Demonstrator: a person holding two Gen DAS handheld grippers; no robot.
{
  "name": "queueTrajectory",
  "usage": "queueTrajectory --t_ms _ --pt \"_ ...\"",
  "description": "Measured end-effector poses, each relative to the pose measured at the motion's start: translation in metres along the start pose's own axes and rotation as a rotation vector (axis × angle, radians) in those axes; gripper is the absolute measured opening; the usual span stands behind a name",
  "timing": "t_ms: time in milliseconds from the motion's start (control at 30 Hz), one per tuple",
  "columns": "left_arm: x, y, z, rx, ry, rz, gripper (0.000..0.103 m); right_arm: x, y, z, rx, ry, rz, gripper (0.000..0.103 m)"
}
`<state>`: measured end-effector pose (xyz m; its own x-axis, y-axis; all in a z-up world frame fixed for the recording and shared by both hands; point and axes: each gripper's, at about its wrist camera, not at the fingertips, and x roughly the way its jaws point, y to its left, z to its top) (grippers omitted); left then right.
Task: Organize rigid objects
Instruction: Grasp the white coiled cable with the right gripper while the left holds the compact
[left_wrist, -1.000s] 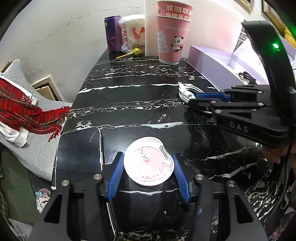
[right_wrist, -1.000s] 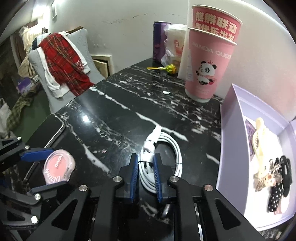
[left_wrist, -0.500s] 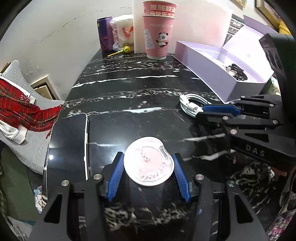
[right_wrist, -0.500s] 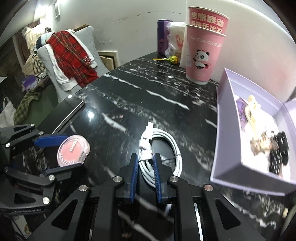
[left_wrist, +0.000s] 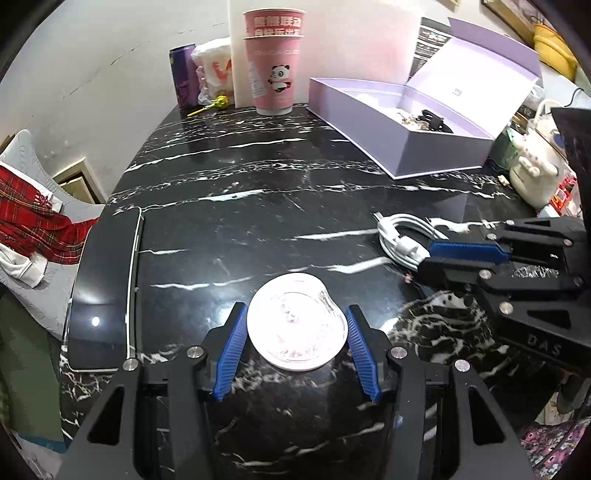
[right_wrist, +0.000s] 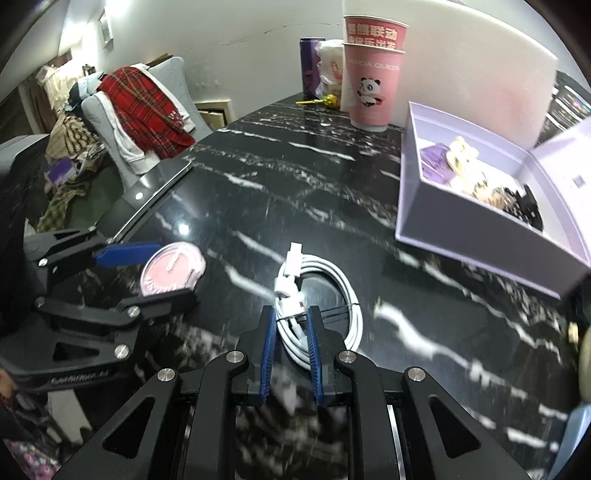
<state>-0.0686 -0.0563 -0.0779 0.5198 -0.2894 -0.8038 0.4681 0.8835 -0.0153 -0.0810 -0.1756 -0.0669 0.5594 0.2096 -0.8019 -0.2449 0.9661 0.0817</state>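
Note:
My left gripper (left_wrist: 295, 325) is shut on a round pink-and-clear case (left_wrist: 297, 326) and holds it above the black marble table (left_wrist: 240, 177); the case also shows in the right wrist view (right_wrist: 171, 267). My right gripper (right_wrist: 290, 325) is shut on a coiled white charging cable (right_wrist: 321, 295), seen in the left wrist view (left_wrist: 404, 236) at the right. An open lilac box (left_wrist: 399, 136) with hair clips and small items inside sits at the back right, also in the right wrist view (right_wrist: 476, 199).
A black phone (left_wrist: 105, 291) lies at the table's left edge. Stacked pink panda cups (left_wrist: 275, 70), a purple can (left_wrist: 183, 74), a plastic bag and a yellow lollipop (left_wrist: 218, 101) stand at the back. A chair with a red plaid scarf (right_wrist: 144, 99) is to the left.
Both grippers have lifted and pulled back from the table with their objects. More of the table and the lilac box has come into view.

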Motion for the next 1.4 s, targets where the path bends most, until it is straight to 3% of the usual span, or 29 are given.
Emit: queueTrajectory --t_ms 133,167,200,267,367,767,833,867,900,1100,1400 --pt "-0.002 -0.002 -0.003 -0.006 -0.005 0.003 0.053 -0.011 -0.004 -0.013 0.057 -0.021 0.005 0.019" --pt "-0.002 -0.001 -0.003 -0.008 -0.006 0.005 0.053 -0.012 -0.005 -0.014 0.064 -0.030 0.007 0.030" --pt "-0.002 -0.001 -0.003 -0.009 -0.007 0.007 0.053 -0.014 -0.006 -0.015 0.070 -0.047 0.004 0.057" --pt "-0.002 -0.002 -0.003 -0.011 -0.007 0.008 0.053 -0.019 -0.007 -0.018 0.074 -0.086 -0.006 0.084" --pt "-0.002 -0.002 -0.002 -0.012 -0.008 0.009 0.053 -0.023 -0.008 -0.019 0.064 -0.120 -0.023 0.084" --pt "0.001 -0.001 0.000 -0.009 -0.013 0.008 0.054 0.008 -0.011 -0.011 -0.002 -0.028 -0.095 0.084" --pt "0.002 -0.002 0.002 -0.011 -0.008 0.010 0.054 0.009 -0.012 -0.009 0.000 -0.035 -0.096 0.076" --pt "0.002 -0.002 0.003 -0.014 -0.003 0.008 0.053 0.008 -0.012 -0.009 -0.002 -0.043 -0.096 0.059" --pt "0.003 -0.002 0.004 -0.016 0.002 0.007 0.053 0.006 -0.011 -0.008 -0.009 -0.051 -0.092 0.051" --pt "0.004 -0.005 0.011 -0.035 0.021 -0.055 0.053 0.005 -0.013 -0.006 -0.012 -0.028 -0.073 0.050" --pt "-0.001 -0.023 0.025 0.002 0.012 -0.074 0.053 -0.007 -0.023 -0.011 0.051 -0.031 -0.053 0.050"
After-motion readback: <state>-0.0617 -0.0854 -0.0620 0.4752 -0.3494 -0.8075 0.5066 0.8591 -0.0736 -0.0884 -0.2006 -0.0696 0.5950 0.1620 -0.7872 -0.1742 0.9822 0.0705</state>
